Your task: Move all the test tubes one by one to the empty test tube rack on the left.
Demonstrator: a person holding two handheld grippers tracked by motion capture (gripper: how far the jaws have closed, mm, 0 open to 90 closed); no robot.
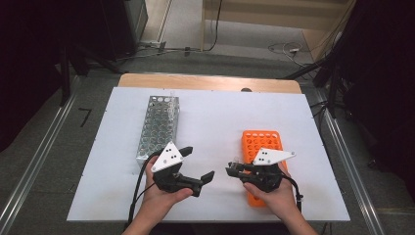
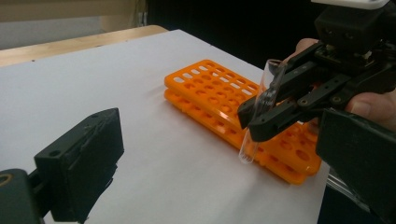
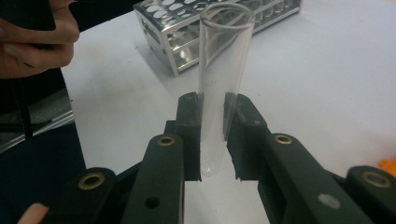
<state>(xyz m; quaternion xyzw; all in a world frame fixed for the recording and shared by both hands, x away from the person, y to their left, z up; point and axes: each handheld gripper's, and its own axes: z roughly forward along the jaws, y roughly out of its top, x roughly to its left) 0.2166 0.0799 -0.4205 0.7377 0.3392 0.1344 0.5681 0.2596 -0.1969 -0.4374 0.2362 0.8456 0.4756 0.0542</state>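
Bright, even overhead light on the white tabletop [image 1: 210,127]; dark surroundings at nine and three o'clock. Near black fingers [image 3: 189,135] look soft, slightly blurred.

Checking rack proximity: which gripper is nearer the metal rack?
Left. The left gripper sits open just off the metal rack; the right gripper, clamping the test tube, is over by the orange rack.

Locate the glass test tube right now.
The test tube is clamped in the right gripper, held just left of the orange rack, across from the open left gripper.
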